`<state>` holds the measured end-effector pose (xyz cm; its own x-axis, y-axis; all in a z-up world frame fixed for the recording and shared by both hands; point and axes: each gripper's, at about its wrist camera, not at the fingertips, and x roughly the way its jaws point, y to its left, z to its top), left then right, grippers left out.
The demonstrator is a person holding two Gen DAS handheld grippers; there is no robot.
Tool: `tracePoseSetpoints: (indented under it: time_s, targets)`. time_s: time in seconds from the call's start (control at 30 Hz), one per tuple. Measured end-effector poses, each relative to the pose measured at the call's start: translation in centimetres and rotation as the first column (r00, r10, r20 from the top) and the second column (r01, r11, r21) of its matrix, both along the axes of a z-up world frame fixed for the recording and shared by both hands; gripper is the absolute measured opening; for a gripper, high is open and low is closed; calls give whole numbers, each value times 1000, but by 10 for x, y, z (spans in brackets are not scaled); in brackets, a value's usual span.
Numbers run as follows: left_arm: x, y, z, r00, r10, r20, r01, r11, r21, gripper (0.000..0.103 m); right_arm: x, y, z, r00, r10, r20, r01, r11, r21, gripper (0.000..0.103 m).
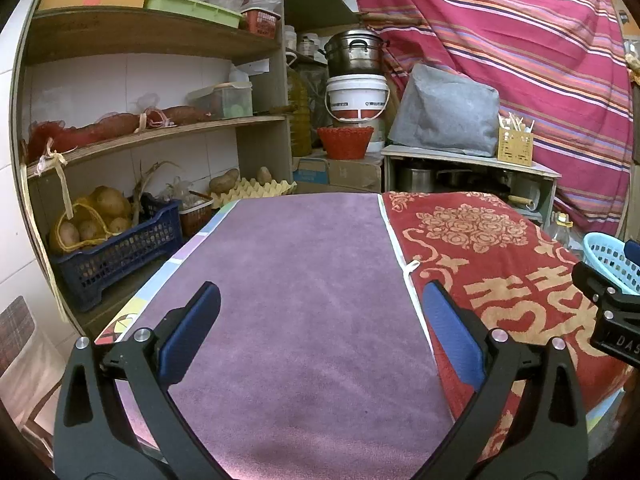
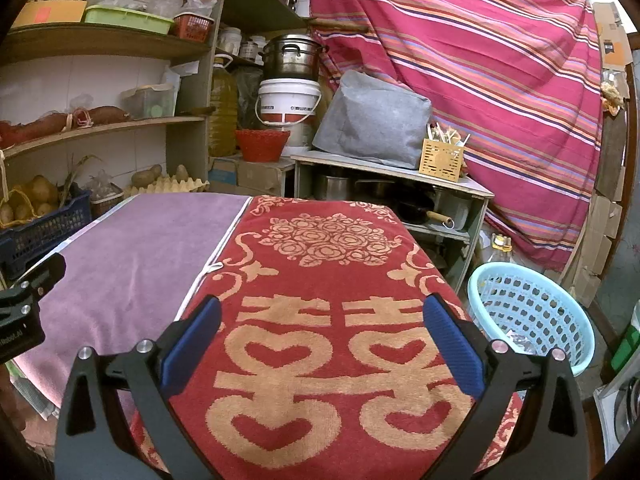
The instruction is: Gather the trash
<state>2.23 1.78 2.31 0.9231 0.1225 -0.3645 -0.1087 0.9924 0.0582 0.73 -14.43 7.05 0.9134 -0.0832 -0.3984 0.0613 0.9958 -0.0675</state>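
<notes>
Trash: crinkled, likely light foil, inside blue basket at four o'clock; pinch a raised edge. Left gripper and right gripper spread, empty.

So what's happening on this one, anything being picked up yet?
Not at this moment. Both hand-held grippers hang open and empty over a towel-covered table: the left hand-held gripper above the purple towel, the right hand-held gripper above the red towel. No trash shows on either towel. A light blue basket sits off the table's right side, with something crumpled and shiny inside.
</notes>
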Motion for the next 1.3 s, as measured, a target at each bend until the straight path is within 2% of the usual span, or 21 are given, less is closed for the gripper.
tracePoseSetpoints:
  time_s: [1.3]
  targets:
    - [-1, -5, -3, 1000, -5, 1, 5, 1000, -11, 98, 0, -12, -1, 1000, -9, 2, 9, 1000, -2, 98]
